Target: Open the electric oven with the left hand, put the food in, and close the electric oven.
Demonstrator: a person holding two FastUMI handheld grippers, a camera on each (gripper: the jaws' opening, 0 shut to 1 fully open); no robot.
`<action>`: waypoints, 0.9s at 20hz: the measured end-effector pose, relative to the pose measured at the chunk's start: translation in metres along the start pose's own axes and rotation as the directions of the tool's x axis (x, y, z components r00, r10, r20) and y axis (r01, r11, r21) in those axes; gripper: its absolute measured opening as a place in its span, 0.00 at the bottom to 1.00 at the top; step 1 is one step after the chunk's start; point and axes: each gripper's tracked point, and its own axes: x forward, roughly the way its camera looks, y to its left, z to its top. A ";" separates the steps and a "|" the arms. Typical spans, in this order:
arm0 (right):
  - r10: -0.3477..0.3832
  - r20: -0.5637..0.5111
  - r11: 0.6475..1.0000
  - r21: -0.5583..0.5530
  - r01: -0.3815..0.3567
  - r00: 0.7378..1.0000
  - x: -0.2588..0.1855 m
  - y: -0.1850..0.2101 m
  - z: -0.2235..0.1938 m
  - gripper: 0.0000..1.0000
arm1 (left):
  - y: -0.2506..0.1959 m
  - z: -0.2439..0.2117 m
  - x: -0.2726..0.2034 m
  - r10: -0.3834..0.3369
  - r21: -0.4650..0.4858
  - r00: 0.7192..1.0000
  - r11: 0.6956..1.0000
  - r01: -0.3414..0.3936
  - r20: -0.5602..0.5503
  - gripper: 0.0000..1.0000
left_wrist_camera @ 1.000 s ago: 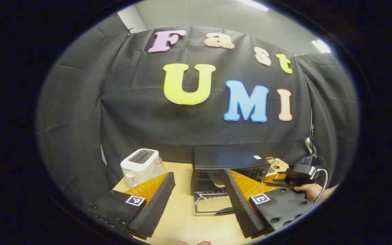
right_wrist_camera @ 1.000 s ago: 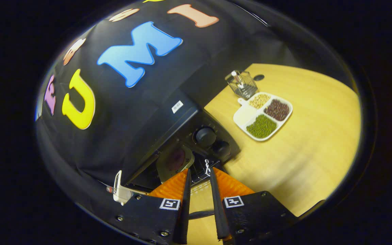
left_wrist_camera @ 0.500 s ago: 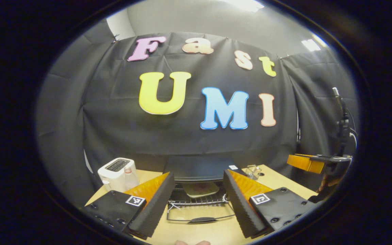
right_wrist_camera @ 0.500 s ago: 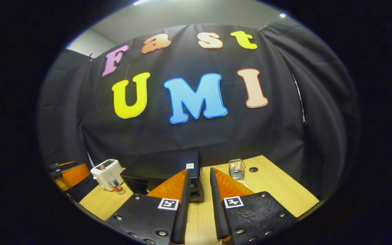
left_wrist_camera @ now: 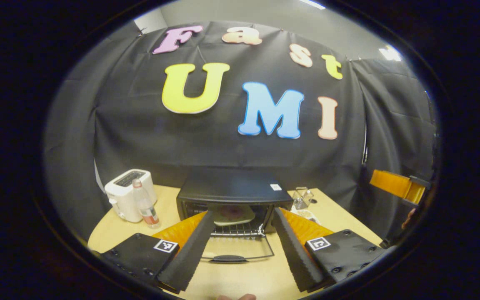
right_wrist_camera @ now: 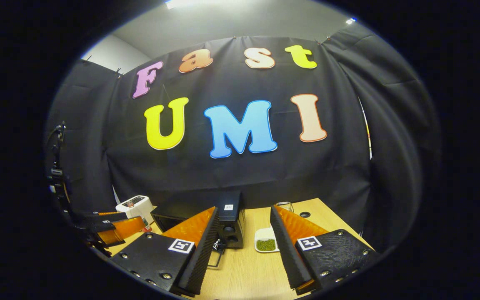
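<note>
In the left gripper view the black electric oven (left_wrist_camera: 231,189) stands straight ahead, its glass door (left_wrist_camera: 240,250) folded down flat on the table. A pale plate of food (left_wrist_camera: 227,215) rests on the wire rack inside. My left gripper (left_wrist_camera: 243,211) is open in front of the door, holding nothing. Off to the right, the right gripper (left_wrist_camera: 396,185) hangs above the table edge. In the right gripper view my right gripper (right_wrist_camera: 243,208) is open and empty, back from the oven (right_wrist_camera: 223,214), while the left gripper (right_wrist_camera: 113,231) hovers low on the left.
A white toaster (left_wrist_camera: 128,199) and a small bottle (left_wrist_camera: 144,206) stand left of the oven. Right of it are a glass holder (left_wrist_camera: 302,198) and a white divided tray with green beans (right_wrist_camera: 266,243). The wooden table (left_wrist_camera: 240,283) runs toward me.
The right gripper drew back from the oven mouth, levelled out and opened wider. The left gripper swung to face the open oven squarely and stayed open.
</note>
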 end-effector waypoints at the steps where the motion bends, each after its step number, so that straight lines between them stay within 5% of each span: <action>1: -0.004 0.005 1.000 0.001 0.004 1.000 -0.001 -0.004 0.005 0.75 | 0.002 -0.011 0.006 0.007 0.001 0.999 1.000 -0.007 -0.040 1.00; 8: -0.037 -0.020 0.999 0.009 0.038 0.999 -0.006 -0.029 0.000 0.76 | 0.007 -0.095 0.035 0.010 0.023 0.954 1.000 -0.003 -0.301 1.00; 9: -0.045 -0.026 0.999 0.013 0.045 0.999 -0.005 -0.032 0.000 0.76 | 0.009 -0.110 0.038 0.017 0.034 0.938 0.999 -0.006 -0.347 0.94; 10: -0.049 -0.028 0.999 0.017 0.049 0.998 -0.007 -0.035 -0.002 0.76 | 0.011 -0.120 0.041 0.011 0.037 0.919 0.999 0.004 -0.394 1.00; 18: -0.105 -0.055 0.994 0.030 0.107 0.993 -0.007 -0.063 -0.010 0.76 | 0.028 -0.200 0.064 0.055 0.060 0.774 0.998 -0.023 -0.631 0.97</action>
